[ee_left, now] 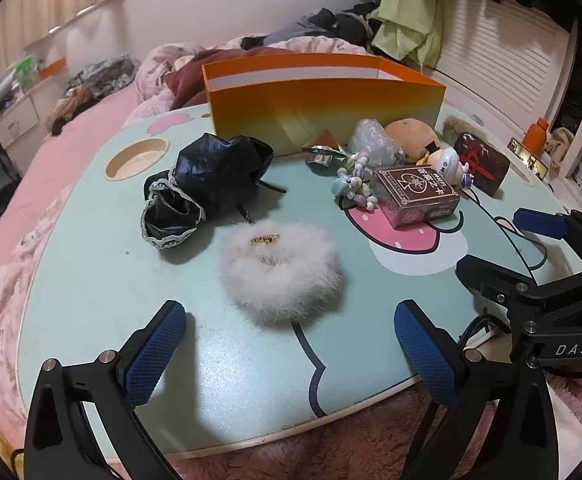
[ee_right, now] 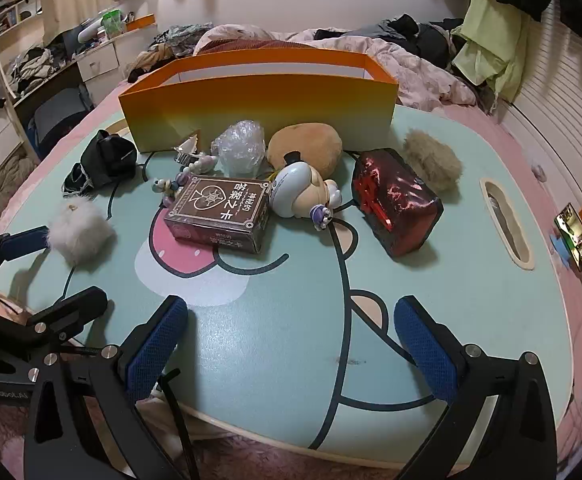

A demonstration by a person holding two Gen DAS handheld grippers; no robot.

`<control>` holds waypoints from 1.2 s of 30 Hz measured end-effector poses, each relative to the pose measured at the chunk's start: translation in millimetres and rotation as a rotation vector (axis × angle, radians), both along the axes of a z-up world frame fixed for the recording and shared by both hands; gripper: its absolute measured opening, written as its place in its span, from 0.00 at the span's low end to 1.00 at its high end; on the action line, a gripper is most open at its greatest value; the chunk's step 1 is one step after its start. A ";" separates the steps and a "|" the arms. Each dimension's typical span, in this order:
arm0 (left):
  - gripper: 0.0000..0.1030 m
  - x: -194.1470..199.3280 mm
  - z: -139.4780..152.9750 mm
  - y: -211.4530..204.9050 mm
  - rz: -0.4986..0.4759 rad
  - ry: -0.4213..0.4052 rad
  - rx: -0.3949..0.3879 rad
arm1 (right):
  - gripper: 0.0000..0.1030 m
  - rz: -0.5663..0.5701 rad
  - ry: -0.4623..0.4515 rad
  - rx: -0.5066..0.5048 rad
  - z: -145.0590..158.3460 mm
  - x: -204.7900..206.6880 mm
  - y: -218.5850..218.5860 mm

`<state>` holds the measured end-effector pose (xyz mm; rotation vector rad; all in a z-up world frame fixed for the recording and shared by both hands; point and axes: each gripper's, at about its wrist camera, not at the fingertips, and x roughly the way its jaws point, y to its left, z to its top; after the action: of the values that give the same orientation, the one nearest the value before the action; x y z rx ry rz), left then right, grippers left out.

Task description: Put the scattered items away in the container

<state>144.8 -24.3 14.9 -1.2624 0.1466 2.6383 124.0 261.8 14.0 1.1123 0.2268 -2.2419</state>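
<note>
Blue-padded fingers of the left gripper (ee_left: 290,344) spread wide over the mint cartoon lap table (ee_left: 91,280), holding nothing; the right gripper (ee_right: 291,340) gapes equally wide and empty. At twelve o'clock from the left gripper lies a white fur scrunchie (ee_left: 281,266), with a black lace-trimmed pouch (ee_left: 207,184) at eleven. Ahead of the right gripper sit a brown card box (ee_right: 219,212), a round white figurine (ee_right: 301,194) and a red foil box (ee_right: 397,202). Bubble wrap (ee_right: 241,148), a tan plush (ee_right: 307,148) and a beige fur pom (ee_right: 433,160) crowd the front of the orange container (ee_right: 259,100), farthest back.
</note>
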 end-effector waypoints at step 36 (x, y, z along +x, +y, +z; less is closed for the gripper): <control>0.40 -5.0 10.4 -23.1 -0.004 0.118 0.256 | 0.82 -0.229 -0.003 -0.333 12.3 -27.7 67.3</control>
<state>139.8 -47.4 25.3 -1.0240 -0.1652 2.6255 96.3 329.2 26.3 1.0001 -0.2812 -2.3631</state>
